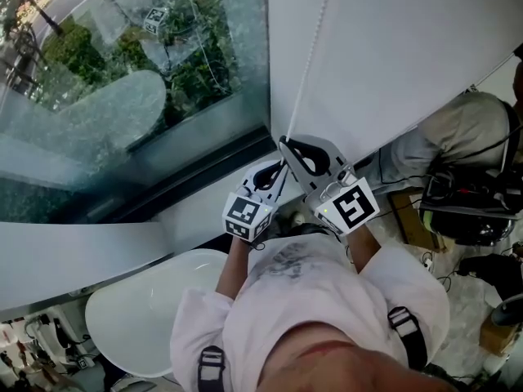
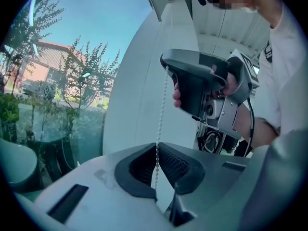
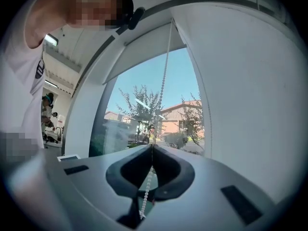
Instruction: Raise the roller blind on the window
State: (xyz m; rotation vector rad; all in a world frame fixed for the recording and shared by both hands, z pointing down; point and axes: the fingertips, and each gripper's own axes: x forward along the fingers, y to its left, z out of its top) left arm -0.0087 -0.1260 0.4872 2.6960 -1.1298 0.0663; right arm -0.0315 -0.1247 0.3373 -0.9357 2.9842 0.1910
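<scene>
A white bead chain (image 1: 315,47) hangs down along the white panel beside the window glass (image 1: 122,72). Both grippers hold it, one above the other. My right gripper (image 1: 283,143) is the upper one, its jaws shut on the chain (image 3: 163,76), which comes out slack below them. Just under it, my left gripper (image 1: 276,168) is also shut on the chain (image 2: 161,109). In the left gripper view the right gripper (image 2: 167,66) shows above the left gripper (image 2: 157,147). The roller blind (image 3: 142,49) covers only the top of the window, above the right gripper (image 3: 152,147).
A white sill (image 1: 82,260) runs below the glass, with a white rounded tub-like object (image 1: 147,309) under it. To the right, another person (image 1: 458,129) sits among cables and a dark bag (image 1: 470,207). The white panel (image 1: 392,55) stands close beside the chain.
</scene>
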